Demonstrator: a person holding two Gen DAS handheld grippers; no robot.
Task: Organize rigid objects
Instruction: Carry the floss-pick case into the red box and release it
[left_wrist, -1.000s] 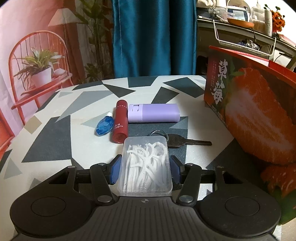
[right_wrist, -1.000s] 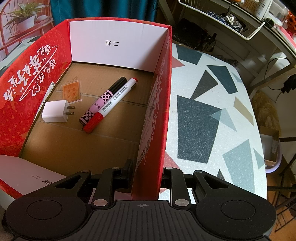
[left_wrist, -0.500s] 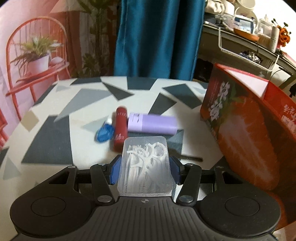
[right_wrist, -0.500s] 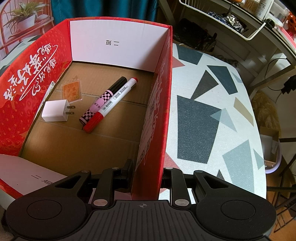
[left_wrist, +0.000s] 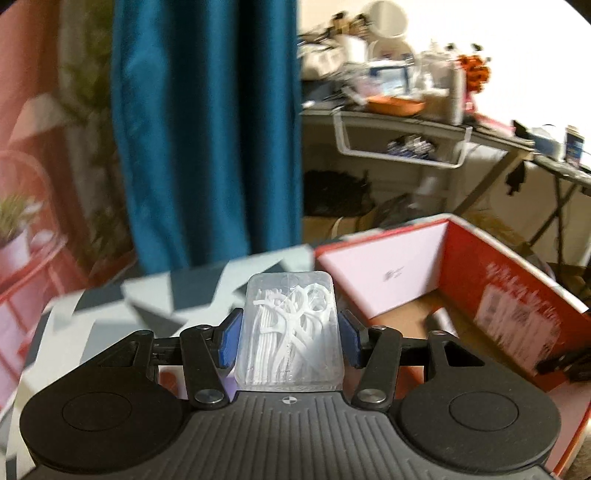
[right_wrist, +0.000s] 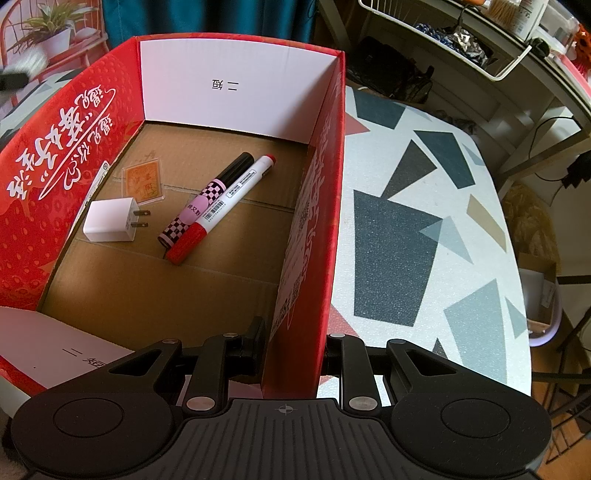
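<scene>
My left gripper (left_wrist: 289, 338) is shut on a clear plastic box of white floss picks (left_wrist: 291, 314), with the blue pads pressing its two long sides, held in the air above the table's edge. The open red strawberry carton (left_wrist: 498, 295) lies ahead to the right. My right gripper (right_wrist: 293, 350) is shut on that carton's right wall (right_wrist: 314, 221), one finger inside and one outside. On the carton's floor lie a white charger plug (right_wrist: 109, 219), a checkered pen (right_wrist: 207, 199), a red-capped marker (right_wrist: 221, 210) and an orange card in a clear sleeve (right_wrist: 143, 181).
The table (right_wrist: 424, 221) has a white top with grey and dark triangles and runs on to the right of the carton. A teal curtain (left_wrist: 207, 129) hangs behind. A cluttered shelf with a wire basket (left_wrist: 402, 147) stands at the back right.
My left gripper rose with the floss box and swung right towards the red carton. The purple case, red tube, key and blue item dropped out of its view. The right gripper stayed still.
</scene>
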